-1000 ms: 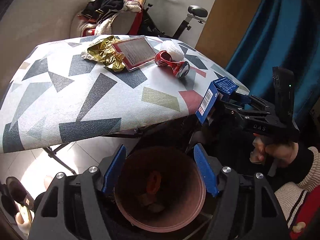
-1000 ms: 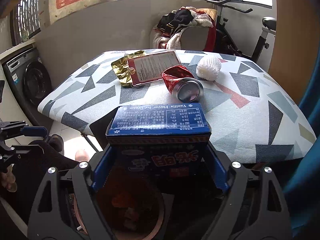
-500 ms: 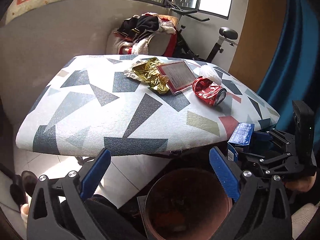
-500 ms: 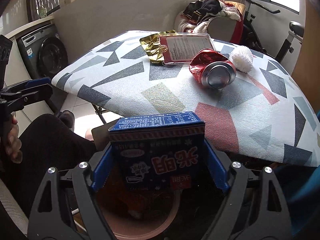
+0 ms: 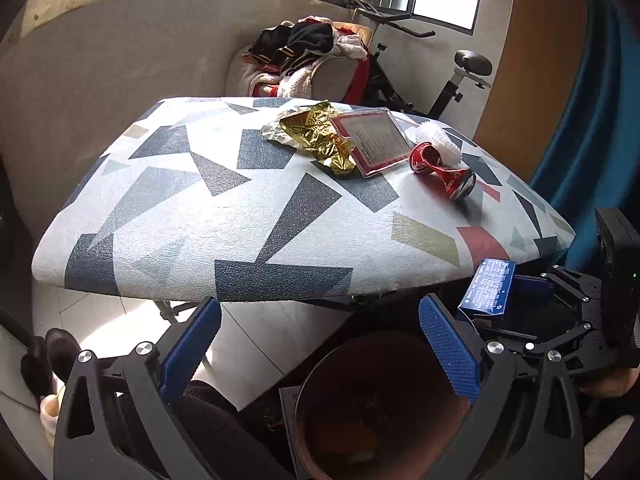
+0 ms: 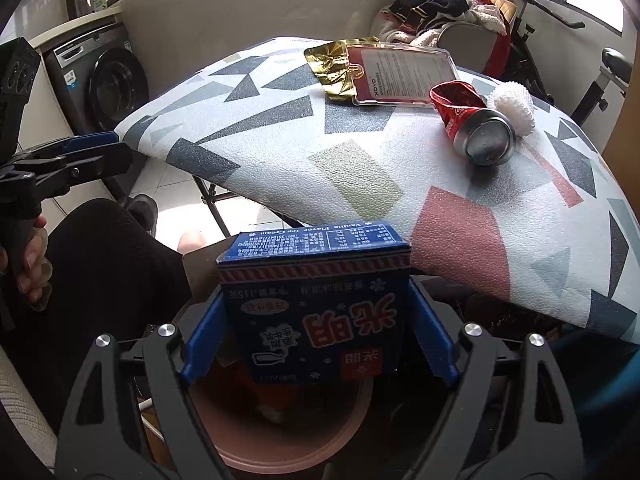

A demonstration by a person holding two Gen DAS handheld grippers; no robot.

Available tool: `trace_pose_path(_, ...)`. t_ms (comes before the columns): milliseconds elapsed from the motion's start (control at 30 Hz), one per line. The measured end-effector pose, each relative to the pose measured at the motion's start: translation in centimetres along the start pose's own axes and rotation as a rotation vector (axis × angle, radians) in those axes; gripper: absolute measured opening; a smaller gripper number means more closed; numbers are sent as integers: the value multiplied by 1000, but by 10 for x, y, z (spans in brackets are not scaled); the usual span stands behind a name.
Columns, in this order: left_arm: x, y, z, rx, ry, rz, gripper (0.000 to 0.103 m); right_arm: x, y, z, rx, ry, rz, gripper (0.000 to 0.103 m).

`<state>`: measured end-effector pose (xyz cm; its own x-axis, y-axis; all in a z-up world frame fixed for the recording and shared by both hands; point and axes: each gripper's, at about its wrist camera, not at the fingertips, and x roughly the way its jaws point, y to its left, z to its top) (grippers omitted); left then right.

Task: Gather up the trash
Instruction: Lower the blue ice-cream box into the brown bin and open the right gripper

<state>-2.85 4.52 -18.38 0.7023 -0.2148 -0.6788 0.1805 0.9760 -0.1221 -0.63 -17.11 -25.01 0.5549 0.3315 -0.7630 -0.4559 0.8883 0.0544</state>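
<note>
I am holding both tools low at the near edge of the counter point(image 5: 248, 216), with the brown bin point(image 6: 288, 432) sitting on the floor just below that edge. Largest first — the bin's mouth is what I am aiming for, and from the right wrist view the blue ice-cream box point(image 6: 316, 312) is hanging directly over it, so the drop looks nearly lined up.

The right tongs point(image 6: 316, 344) are pinching the box across its two side faces, both blue pads flat against the cardboard. To do this step well, I am thinking of keeping the box level and centred over the rim before letting go, since the box is wide against the mouth and a corner could catch on the rim and tip it out. Lowering a little further before spreading the pads seems safer than dropping from here.

The left tongs point(image 5: 320, 348) are spread wide with nothing between them, their jaws having just been opening; they are hovering over the left part of the bin. I am judging that they should clear off sideways so the box has room.

On the far right part of the counter, the gold wrapper point(image 5: 320, 140), the red-edged card sleeve point(image 5: 372, 140), the crushed red can point(image 5: 444, 168) and the white foam net point(image 5: 440, 142) are waiting — smaller pieces for afterwards.
</note>
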Motion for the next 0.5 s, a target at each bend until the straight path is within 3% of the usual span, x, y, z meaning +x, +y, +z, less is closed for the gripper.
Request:
trace_pose_path(167, 5, -5, -1, 20, 16, 8, 97, 4, 2, 0, -12, 14, 6, 85)
trace_pose_path(233, 6, -5, -2, 15, 21, 9, 97, 3, 2, 0, -13, 12, 2, 94)
trace_pose_path(500, 6, -1, -2, -11, 27, 12, 97, 0, -3, 0, 19, 1, -7, 96)
